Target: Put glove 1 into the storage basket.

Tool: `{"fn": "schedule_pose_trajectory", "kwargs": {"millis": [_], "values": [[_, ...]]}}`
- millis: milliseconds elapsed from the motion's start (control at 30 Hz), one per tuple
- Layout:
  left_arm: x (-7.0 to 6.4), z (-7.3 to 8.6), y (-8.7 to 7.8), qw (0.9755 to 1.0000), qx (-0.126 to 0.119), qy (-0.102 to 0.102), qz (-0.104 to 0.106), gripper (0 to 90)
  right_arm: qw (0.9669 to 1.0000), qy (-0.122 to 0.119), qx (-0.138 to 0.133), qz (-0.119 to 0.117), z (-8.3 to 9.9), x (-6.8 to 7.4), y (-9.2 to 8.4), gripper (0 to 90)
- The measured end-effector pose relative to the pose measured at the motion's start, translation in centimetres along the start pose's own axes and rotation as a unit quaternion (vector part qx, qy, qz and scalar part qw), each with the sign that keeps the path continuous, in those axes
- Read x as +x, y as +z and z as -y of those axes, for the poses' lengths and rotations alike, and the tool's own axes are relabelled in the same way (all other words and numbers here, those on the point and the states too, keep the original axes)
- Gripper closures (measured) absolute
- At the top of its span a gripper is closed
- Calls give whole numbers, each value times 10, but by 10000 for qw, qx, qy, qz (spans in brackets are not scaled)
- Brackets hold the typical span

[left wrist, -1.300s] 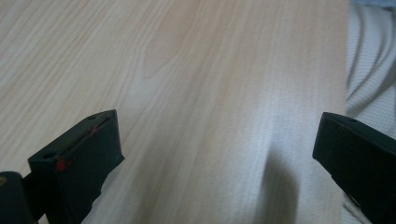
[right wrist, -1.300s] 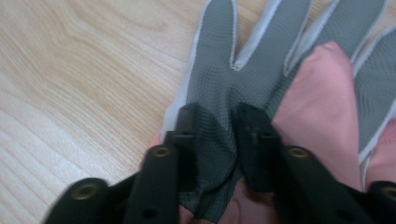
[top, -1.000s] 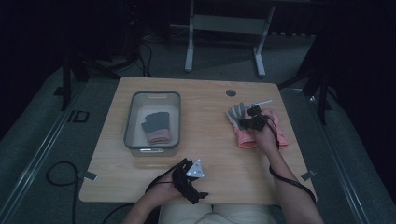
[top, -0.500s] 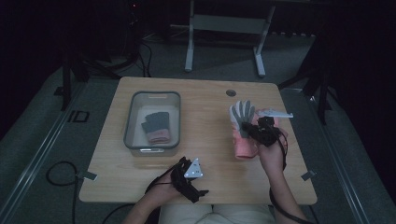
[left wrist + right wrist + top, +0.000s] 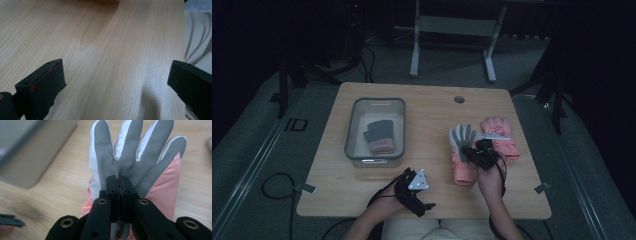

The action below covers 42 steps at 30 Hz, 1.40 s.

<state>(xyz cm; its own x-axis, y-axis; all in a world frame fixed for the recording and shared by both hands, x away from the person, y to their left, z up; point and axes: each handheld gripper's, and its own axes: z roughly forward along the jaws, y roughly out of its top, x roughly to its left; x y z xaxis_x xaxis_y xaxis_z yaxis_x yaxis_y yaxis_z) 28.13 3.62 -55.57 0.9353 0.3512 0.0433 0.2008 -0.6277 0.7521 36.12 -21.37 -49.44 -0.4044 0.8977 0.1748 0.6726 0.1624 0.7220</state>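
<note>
The left gripper (image 5: 414, 187) rests at the bench's (image 5: 422, 95) near edge, its fingers (image 5: 41, 86) spread wide with only bare wood between them. The right gripper (image 5: 120, 186), its hand (image 5: 490, 181) reaching in from the near edge, has its fingers clenched on the palm of a pink and grey glove (image 5: 140, 157) lying palm up mid-bench. Beyond, a second glove (image 5: 499, 137) lies just to its right and a bin (image 5: 374, 127) well to the left

The right gripper (image 5: 472, 151), jaws clamped on the grey-palmed glove (image 5: 462, 141), has dragged it leftward off the other pink glove (image 5: 499, 135); the two now lie side by side, and the second glove shows in full.
</note>
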Motion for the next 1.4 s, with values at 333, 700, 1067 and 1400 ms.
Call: {"fn": "schedule_pose_trajectory", "kwargs": {"millis": [333,700,1067,1400], "values": [[1,2,1,10000,73,7,36,6,9967,-625,524,48,10,5,45,852],[0,1,2,10000,82,24,27,6,9977,-481,470,-115,3,-3,57,813],[0,2,1,9999,85,38,70,6,9983,-521,-66,-268,-17,-11,11,712],[-1,1,2,9999,100,64,60,6,9926,-1139,-417,103,-41,-71,-43,664]]}}
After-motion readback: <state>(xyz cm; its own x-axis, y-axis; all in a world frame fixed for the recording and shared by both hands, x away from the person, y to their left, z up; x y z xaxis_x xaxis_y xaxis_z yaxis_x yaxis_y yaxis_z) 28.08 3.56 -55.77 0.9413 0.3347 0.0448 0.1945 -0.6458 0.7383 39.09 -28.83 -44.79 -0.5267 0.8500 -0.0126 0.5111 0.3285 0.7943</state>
